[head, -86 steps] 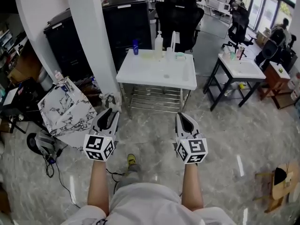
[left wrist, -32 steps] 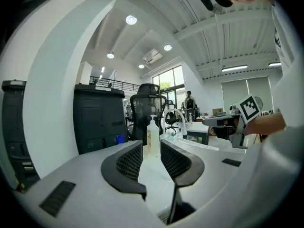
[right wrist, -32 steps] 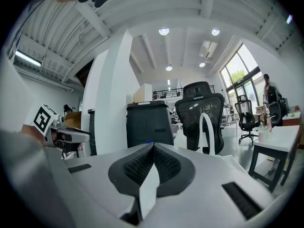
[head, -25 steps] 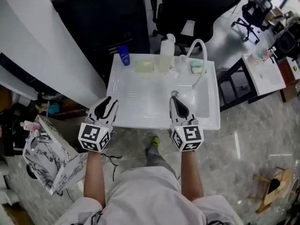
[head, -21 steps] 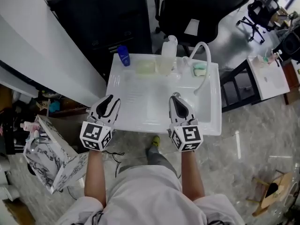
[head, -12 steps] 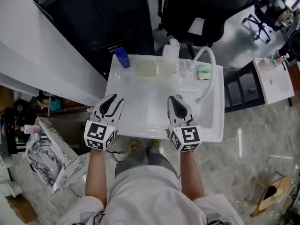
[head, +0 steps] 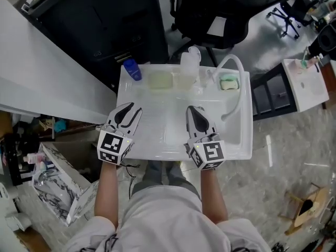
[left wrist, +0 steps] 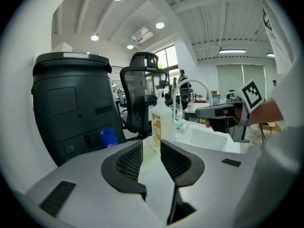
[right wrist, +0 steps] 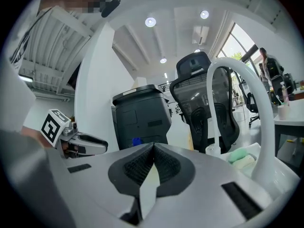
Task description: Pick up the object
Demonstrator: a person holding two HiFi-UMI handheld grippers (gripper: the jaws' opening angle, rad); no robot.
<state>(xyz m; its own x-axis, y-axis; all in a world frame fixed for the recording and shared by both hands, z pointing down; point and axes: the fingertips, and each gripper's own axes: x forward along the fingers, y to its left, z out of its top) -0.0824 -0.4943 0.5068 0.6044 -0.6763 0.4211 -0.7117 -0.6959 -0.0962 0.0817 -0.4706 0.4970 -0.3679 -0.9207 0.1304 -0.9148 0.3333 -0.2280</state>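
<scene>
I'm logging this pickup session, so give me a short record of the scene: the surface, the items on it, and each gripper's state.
surface: white sink table with curved white faucet
back edge, left to right: blue bottle, clear bottle with orange label, green sponge
left gripper: over the table's left front, fingers apart, nothing between
right gripper: over the table's middle front, fingers together, empty
task: nothing picked up yet

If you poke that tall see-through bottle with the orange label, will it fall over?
Probably, if poked high: the tall see-through plastic bottle stands upright and looks narrow for its height. Its smooth plastic may slip when gripped.
</scene>
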